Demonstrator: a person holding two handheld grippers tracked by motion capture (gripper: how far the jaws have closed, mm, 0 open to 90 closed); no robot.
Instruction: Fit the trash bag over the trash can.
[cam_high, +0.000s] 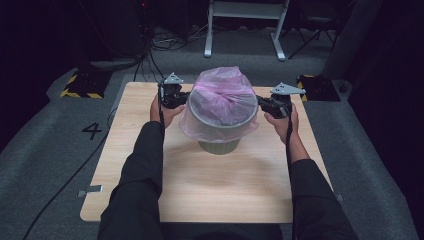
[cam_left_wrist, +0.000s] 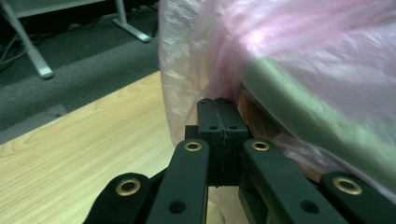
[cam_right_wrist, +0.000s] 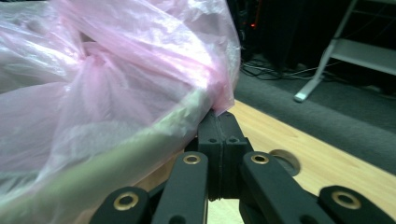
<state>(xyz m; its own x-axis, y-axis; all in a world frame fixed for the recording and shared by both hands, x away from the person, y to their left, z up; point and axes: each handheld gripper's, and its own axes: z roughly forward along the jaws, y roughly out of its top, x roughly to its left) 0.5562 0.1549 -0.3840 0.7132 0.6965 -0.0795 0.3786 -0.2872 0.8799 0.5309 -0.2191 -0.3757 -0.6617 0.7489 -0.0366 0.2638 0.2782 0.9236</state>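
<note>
Overhead view; two close side views

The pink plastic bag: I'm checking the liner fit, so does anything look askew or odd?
Yes. The pink plastic bag bunches in a crumpled heap above the grey-green round bin rather than lining it. The left gripper and right gripper pinch its skirt at opposite sides.

Light wooden table (cam_high: 150, 165), a bag-lined green bin (cam_high: 218, 145) at its centre
</note>
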